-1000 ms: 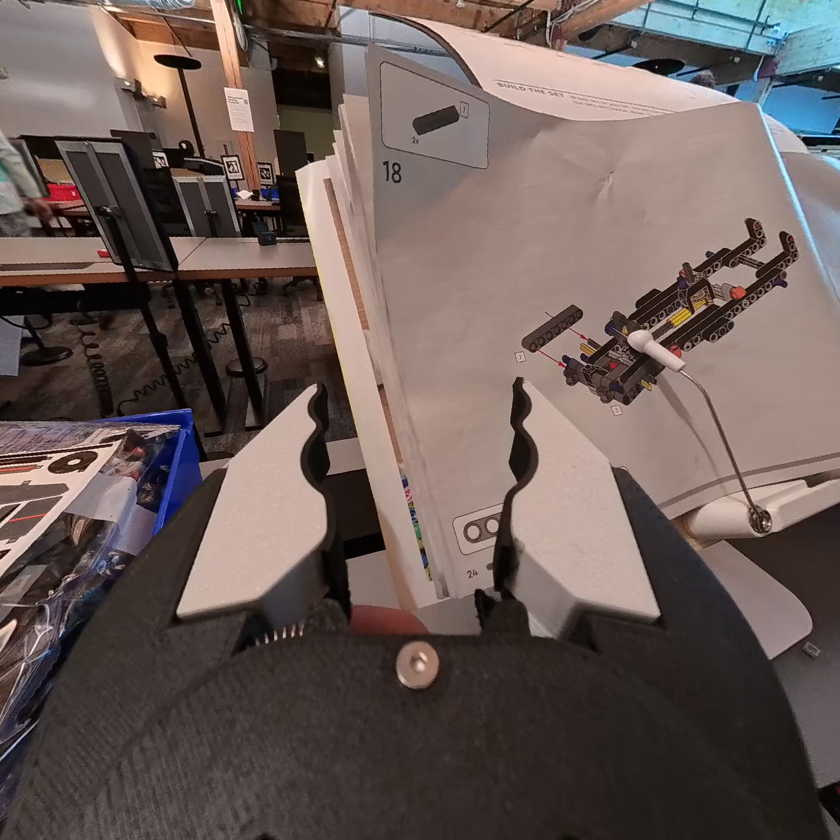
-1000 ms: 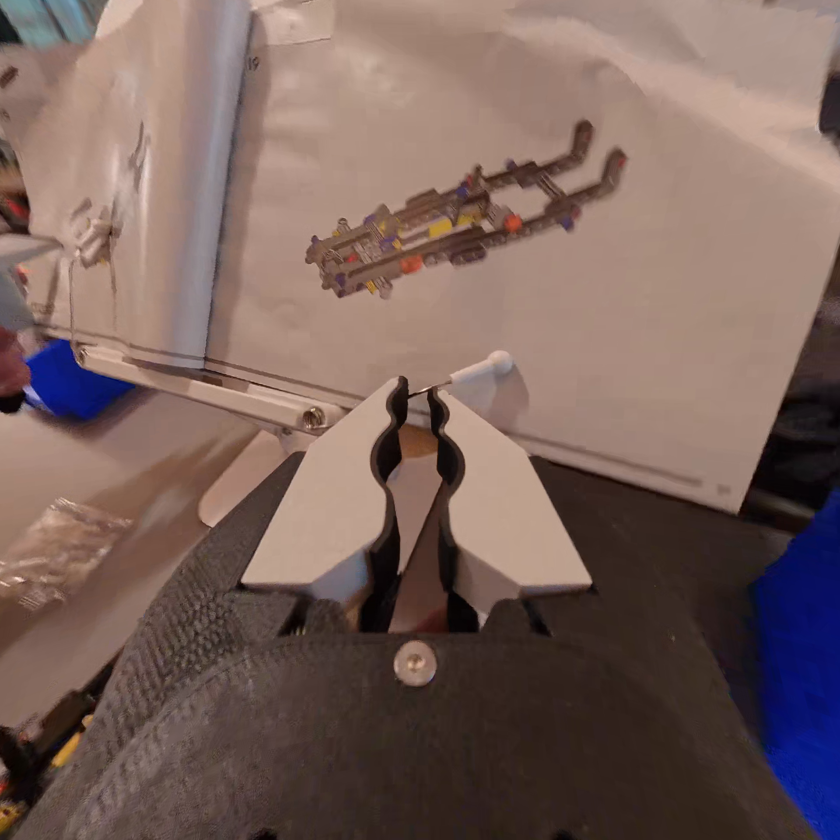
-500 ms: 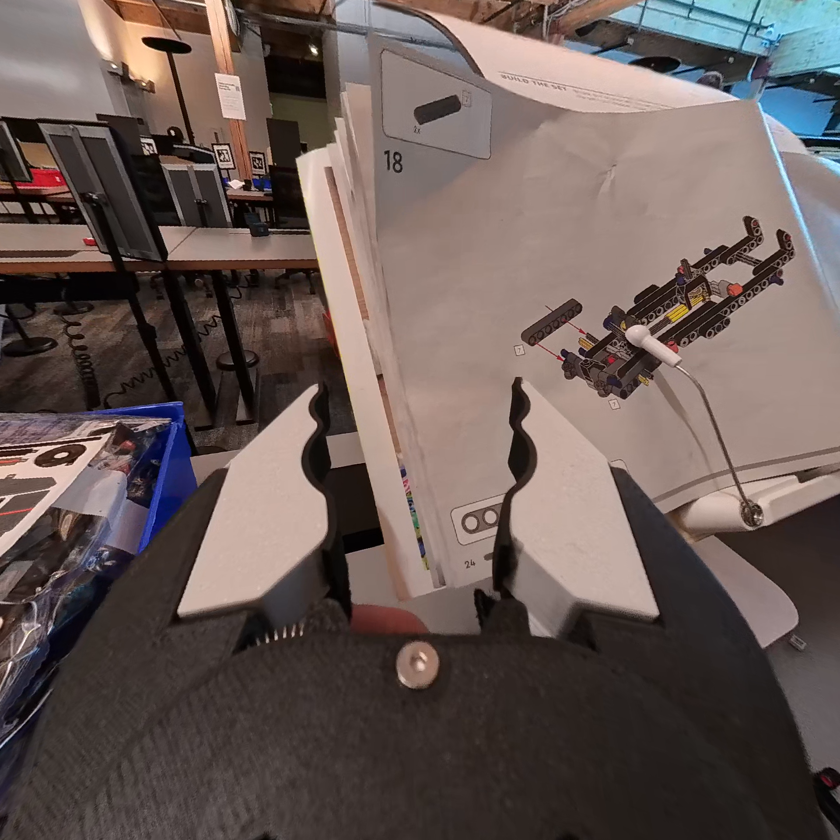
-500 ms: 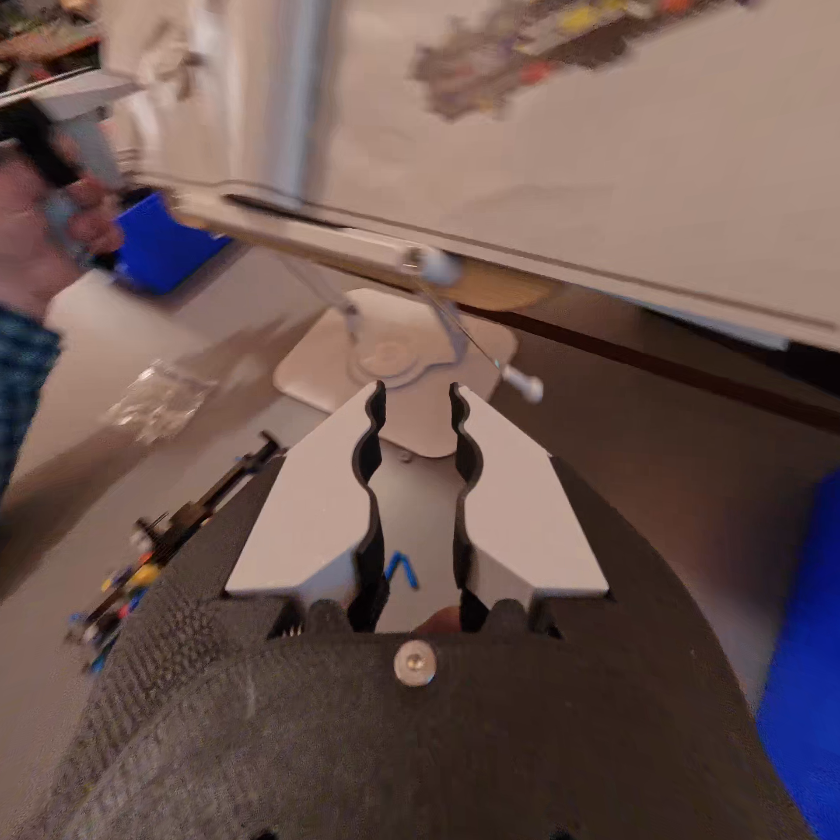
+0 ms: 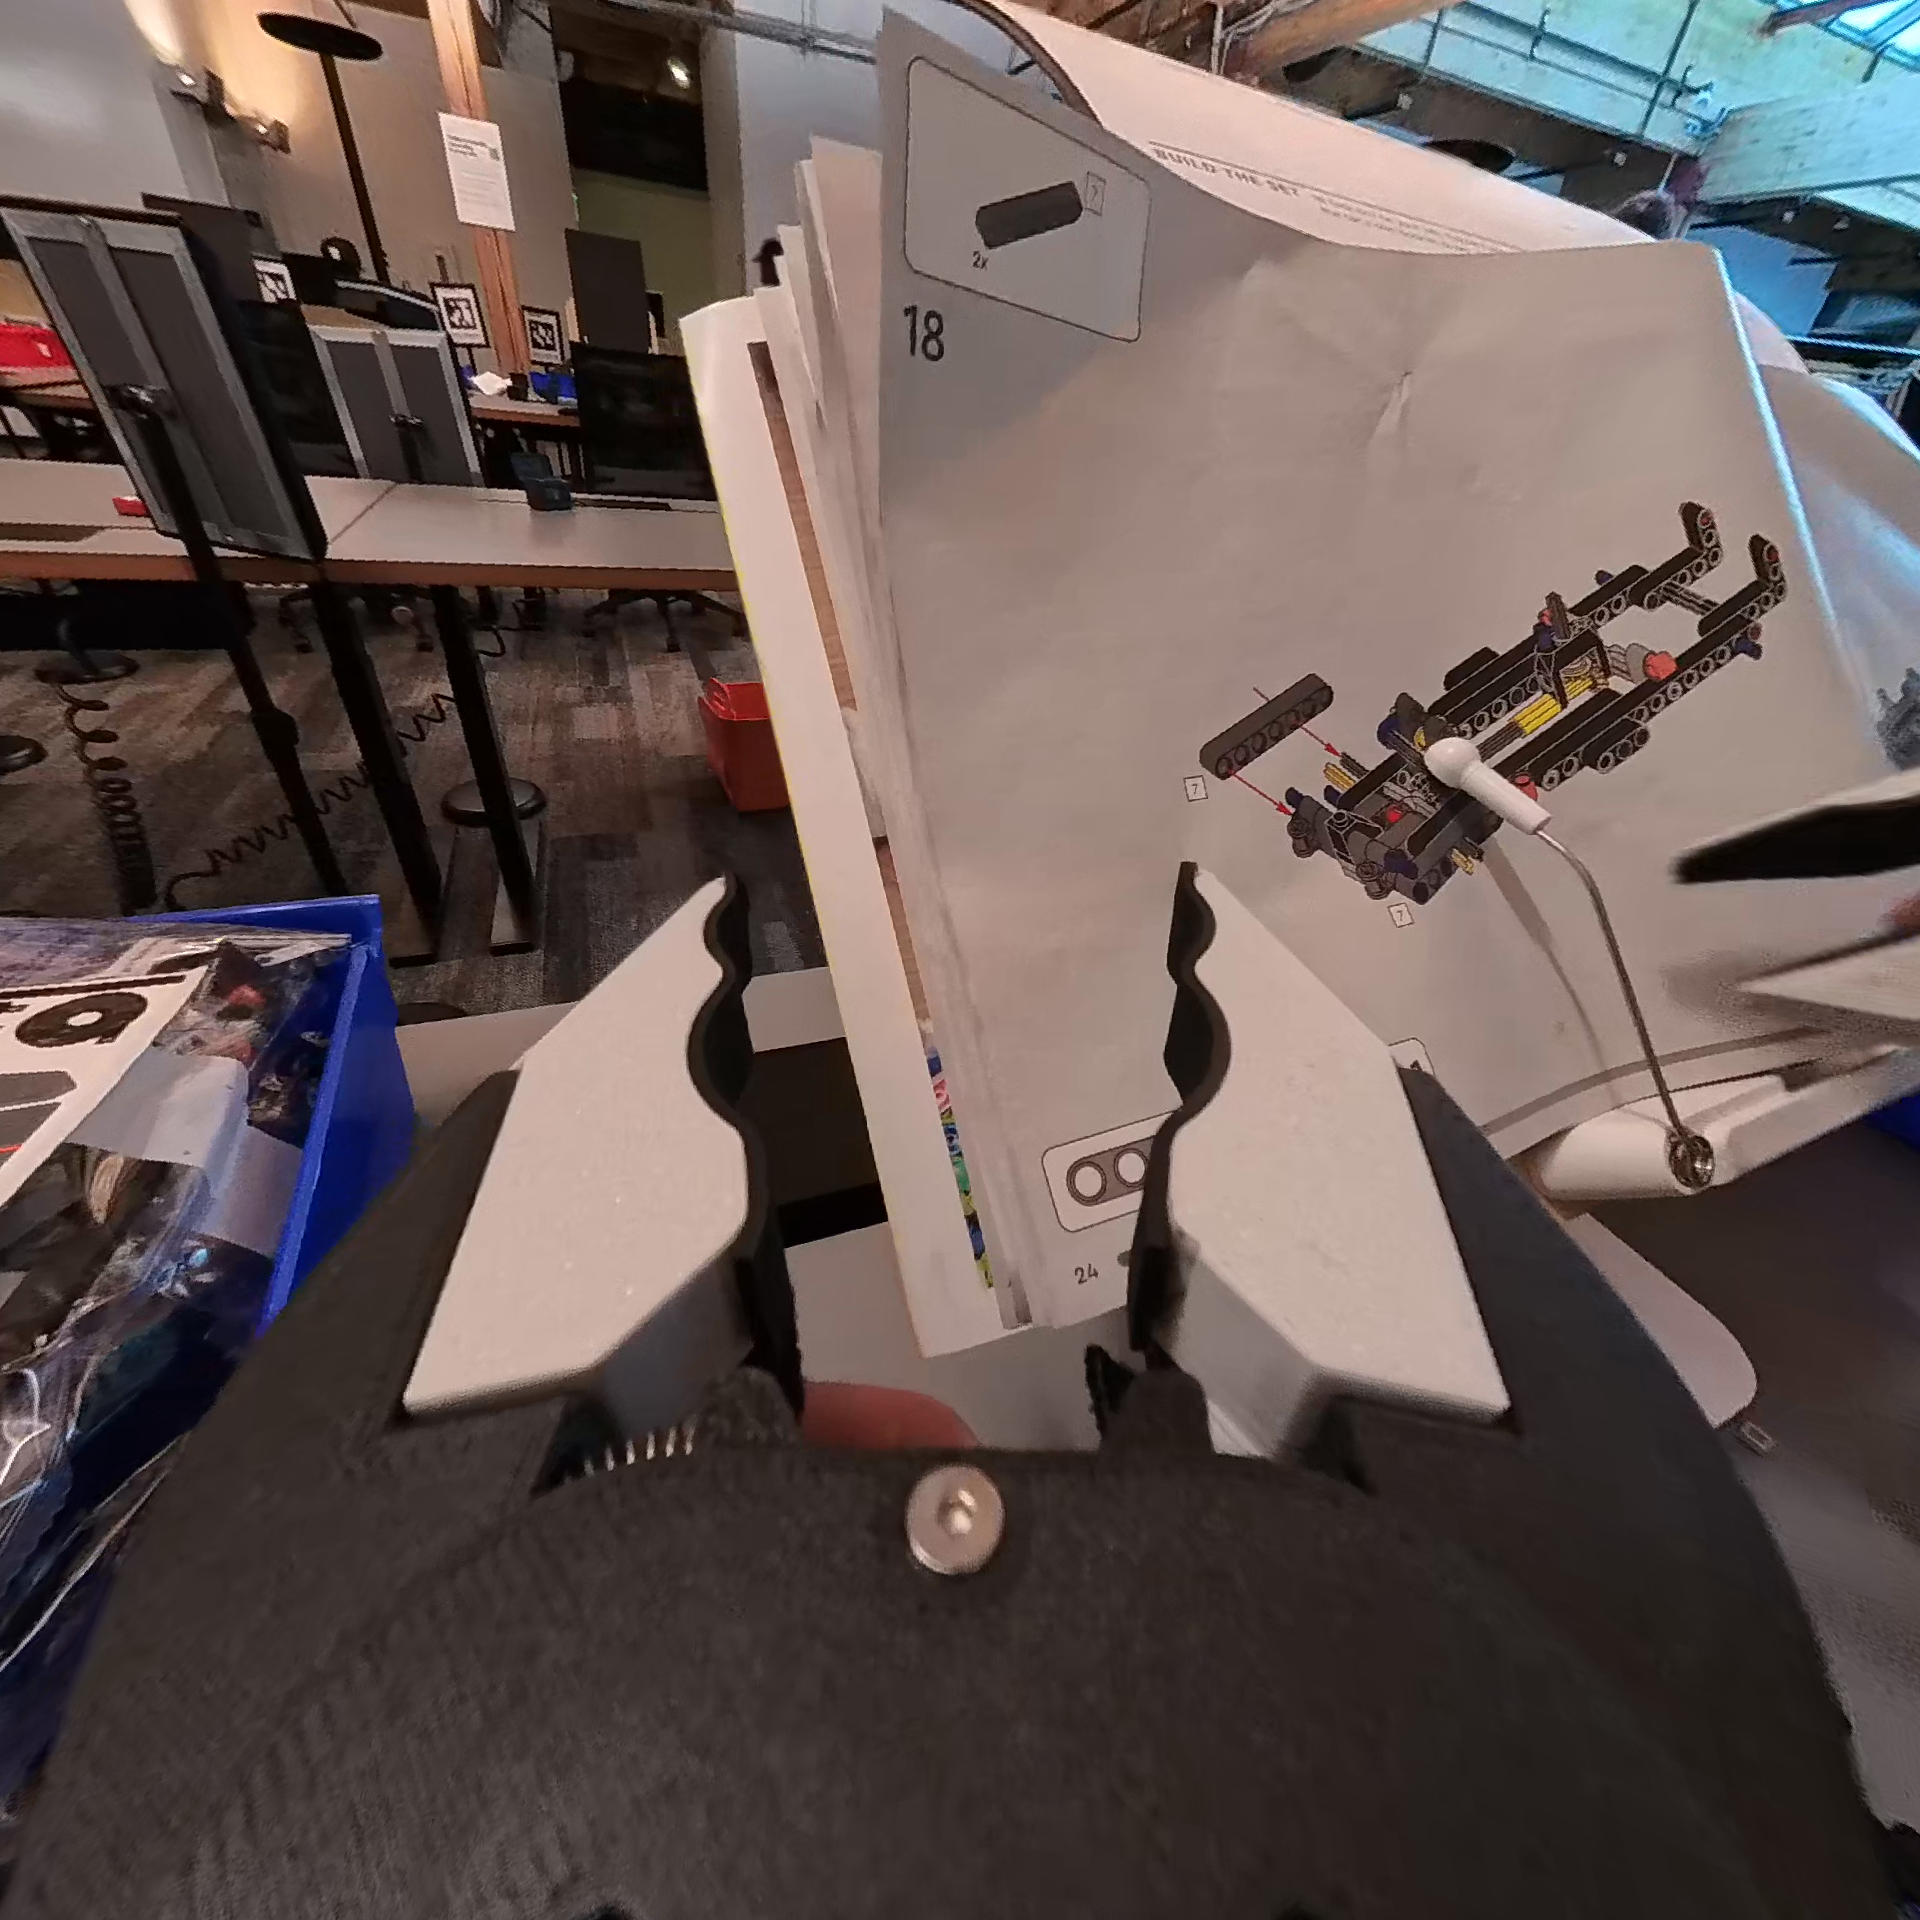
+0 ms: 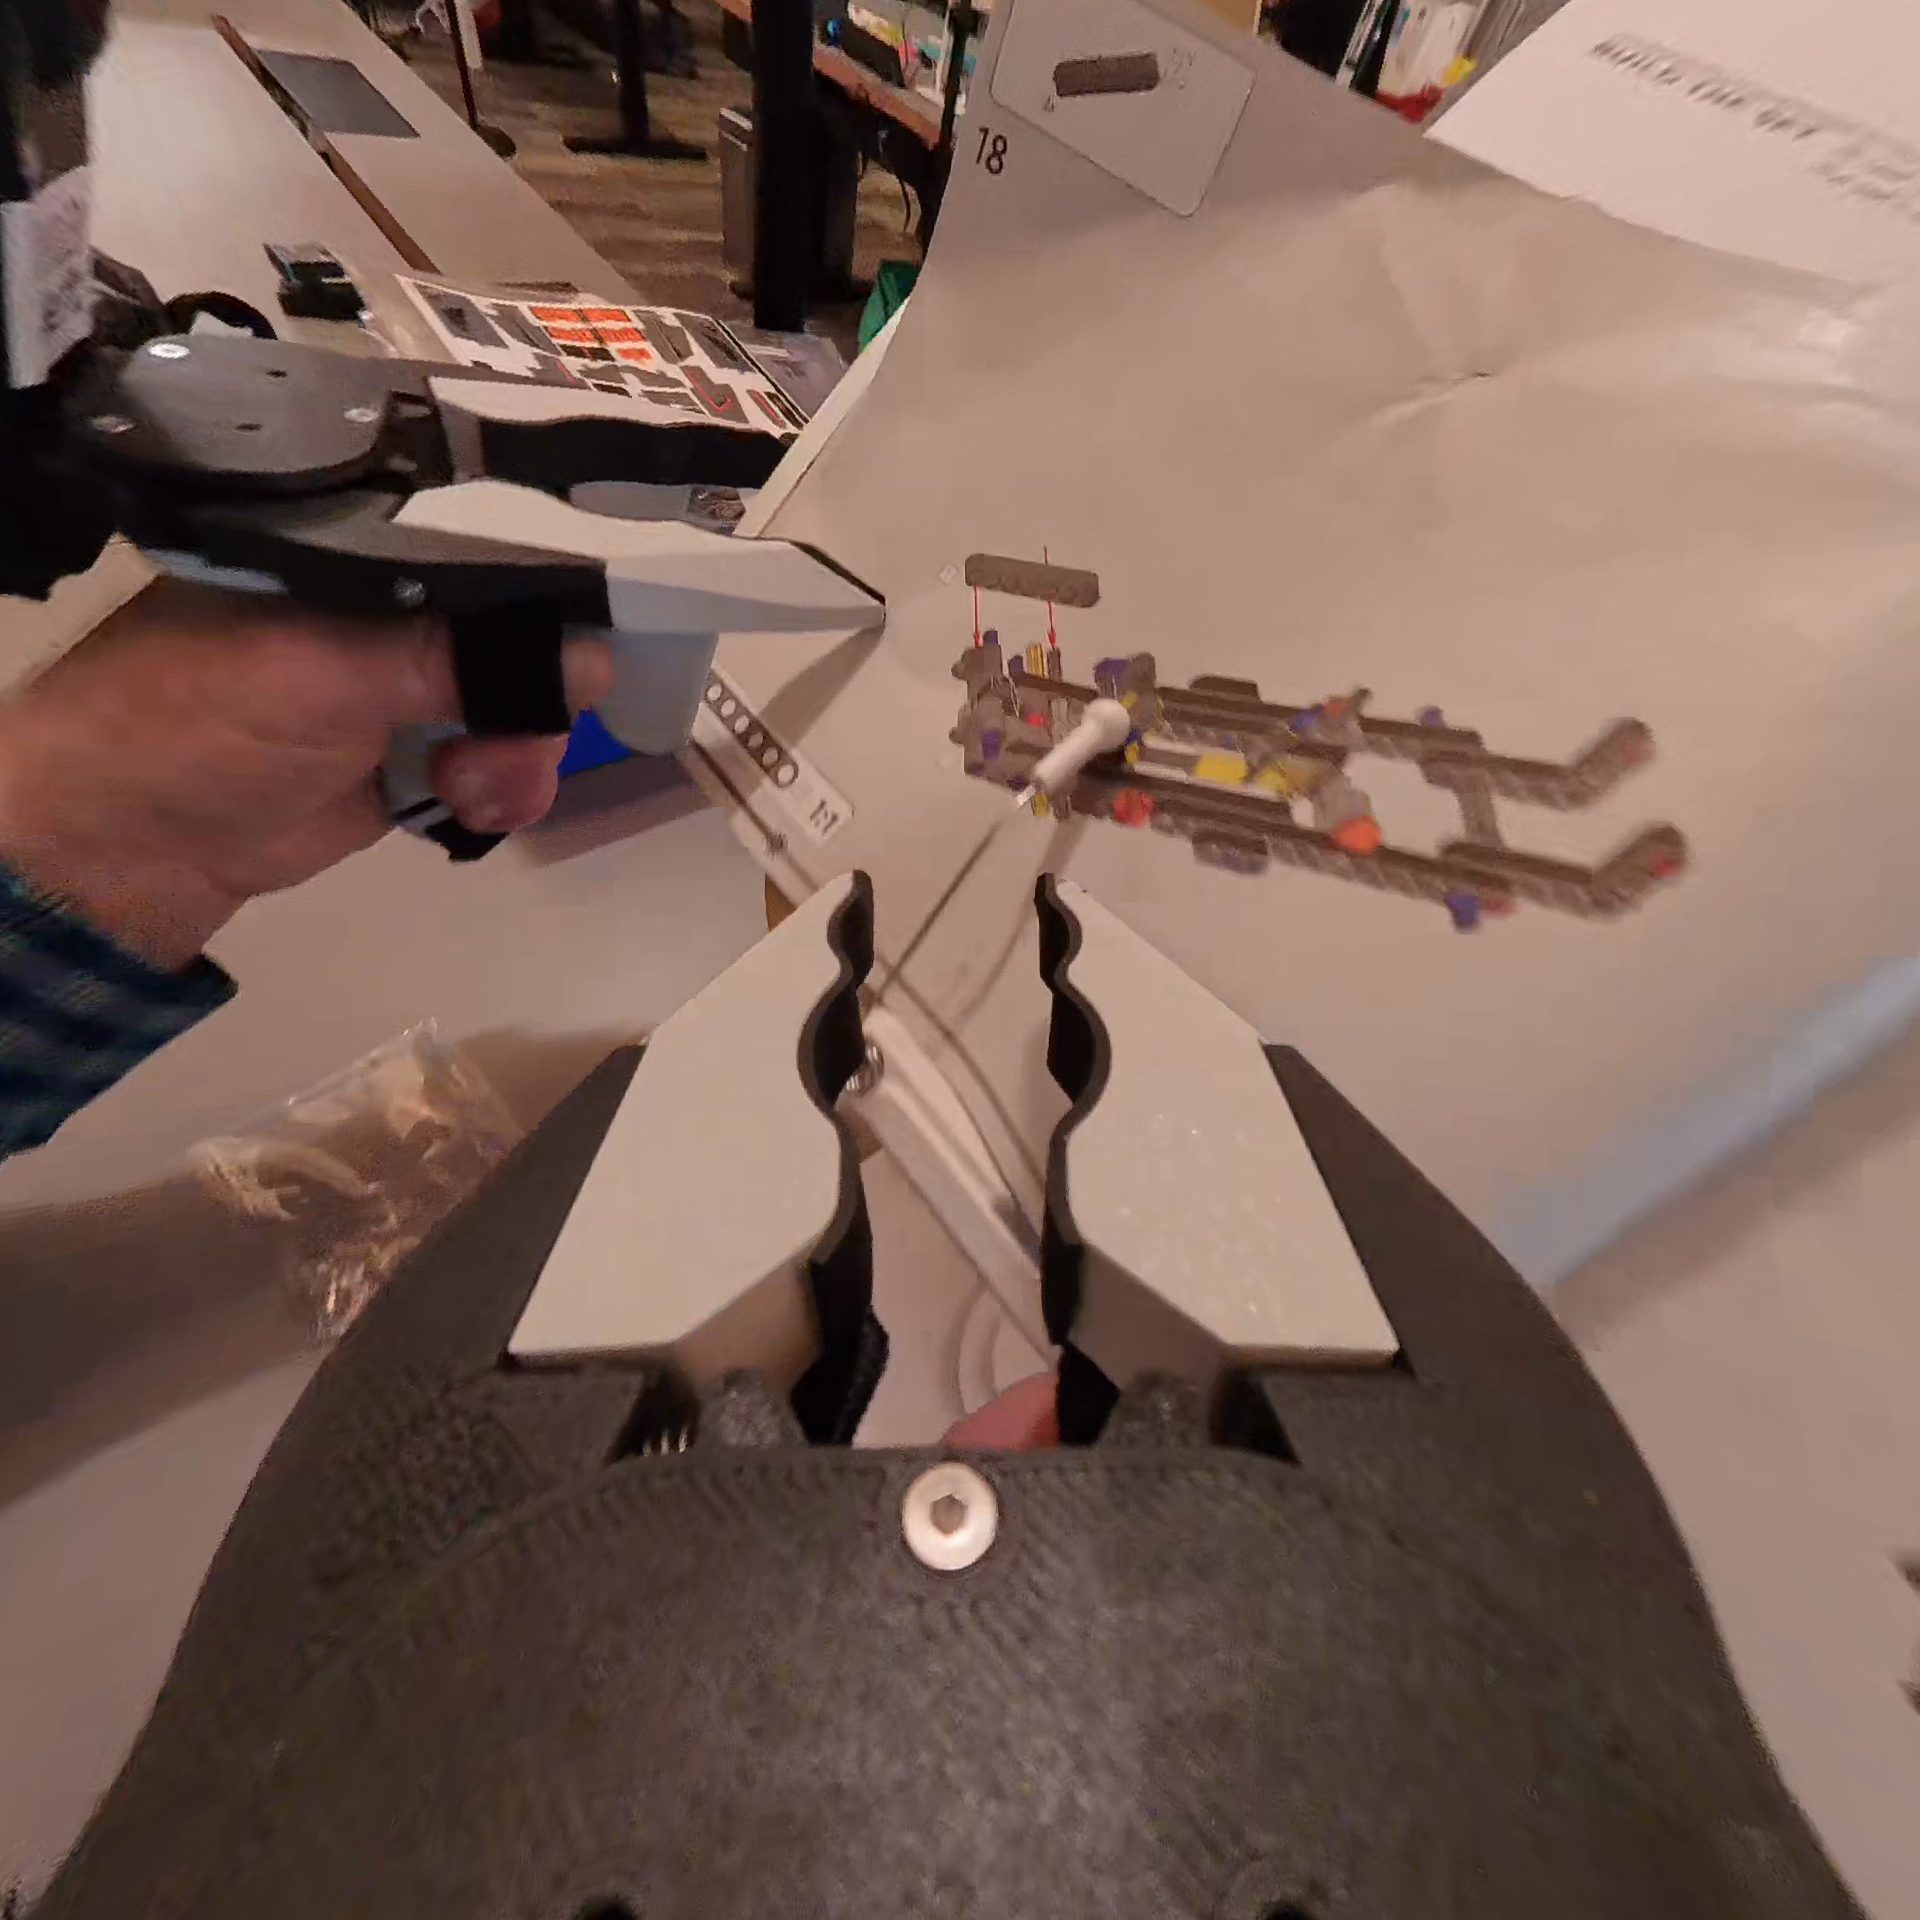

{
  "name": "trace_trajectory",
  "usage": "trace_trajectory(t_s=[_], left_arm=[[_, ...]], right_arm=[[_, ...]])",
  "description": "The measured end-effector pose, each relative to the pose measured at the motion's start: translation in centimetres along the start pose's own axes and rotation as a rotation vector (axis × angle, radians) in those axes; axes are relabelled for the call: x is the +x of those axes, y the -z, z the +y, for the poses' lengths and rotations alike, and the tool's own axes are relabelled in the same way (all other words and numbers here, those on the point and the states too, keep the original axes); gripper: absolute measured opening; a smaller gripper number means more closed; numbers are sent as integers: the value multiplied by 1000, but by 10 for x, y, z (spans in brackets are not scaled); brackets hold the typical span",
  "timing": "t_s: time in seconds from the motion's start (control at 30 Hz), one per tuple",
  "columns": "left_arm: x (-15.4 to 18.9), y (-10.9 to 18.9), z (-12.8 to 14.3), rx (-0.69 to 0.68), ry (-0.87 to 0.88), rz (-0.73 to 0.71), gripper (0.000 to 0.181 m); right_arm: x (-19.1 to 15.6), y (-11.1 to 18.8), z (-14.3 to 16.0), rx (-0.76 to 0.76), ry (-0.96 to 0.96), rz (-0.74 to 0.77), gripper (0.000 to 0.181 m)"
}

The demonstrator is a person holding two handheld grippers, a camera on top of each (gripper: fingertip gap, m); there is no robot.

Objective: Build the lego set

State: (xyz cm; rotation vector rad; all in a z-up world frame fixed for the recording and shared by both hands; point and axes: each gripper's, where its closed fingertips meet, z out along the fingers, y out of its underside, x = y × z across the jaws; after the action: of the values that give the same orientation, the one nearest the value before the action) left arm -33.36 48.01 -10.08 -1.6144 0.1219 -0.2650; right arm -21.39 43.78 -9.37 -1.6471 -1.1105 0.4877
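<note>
Fingers, left: the grey-and-black left gripper [image 5: 951, 1049] has its fingers spread wide, with the outer edge of the open white paper instruction booklet [image 5: 1299, 582] standing in the gap; neither finger visibly presses the pages.
Fingers, right: the right gripper [image 6: 951, 1049] has its fingers parted and holds nothing; the booklet stand's white ledge [image 6: 935, 1132] runs through the gap.
Landmark: the booklet leans upright on a white stand on the pale surface [image 6: 499, 966].
Page clip: a thin wire arm with a white rounded tip [image 5: 1481, 784] rises from the ledge and rests against the open page, over the printed drawing.
Task thing: the only model clearly seen is the printed one, a long black beam frame with yellow, red and blue pins [image 6: 1320, 779]; the built set itself cannot be made out in either view.
Parts: a blue plastic bin [image 5: 332, 1081] holding clear bags of pieces sits left of the booklet; a crumpled clear plastic bag [image 6: 343, 1143] lies on the surface in front of the booklet, its contents unclear.
Sticker sheet: a white sheet with black and orange shapes [image 6: 613, 358] lies beyond the booklet's left edge.
Hidden or unclear: the right gripper enters the left wrist view only as a blurred streak, cut off at the frame edge; the drawing is smeared in the right wrist view; the person's hand [image 6: 239, 748] on the left gripper's handle is partly cut off.
</note>
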Motion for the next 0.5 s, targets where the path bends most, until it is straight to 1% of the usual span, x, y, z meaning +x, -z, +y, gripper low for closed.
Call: trace_trajectory(t_s=[0.03,0.1,0.27,0.3,0.37,0.4,0.5], left_arm=[[0,0,0,-1,1,3,78],[1,0,0,-3,2,10,77],[2,-1,2,-4,21,29,75],[2,-1,3,-6,22,31,76],[1,-2,6,-18,20,33,74],[1,-2,6,-19,19,34,74],[0,-1,6,-26,23,35,73]], right_arm=[[-2,-10,0,-20,-4,-5,28],[2,-25,5,-73,3,24,20],[-16,-35,2,-62,88,-25,4],[-22,-36,3,-77,150,-27,1],[-43,-40,11,-132,306,-88,0],[-48,-43,19,-170,391,-86,0],[-54,-44,30,-238,529,-92,0]])
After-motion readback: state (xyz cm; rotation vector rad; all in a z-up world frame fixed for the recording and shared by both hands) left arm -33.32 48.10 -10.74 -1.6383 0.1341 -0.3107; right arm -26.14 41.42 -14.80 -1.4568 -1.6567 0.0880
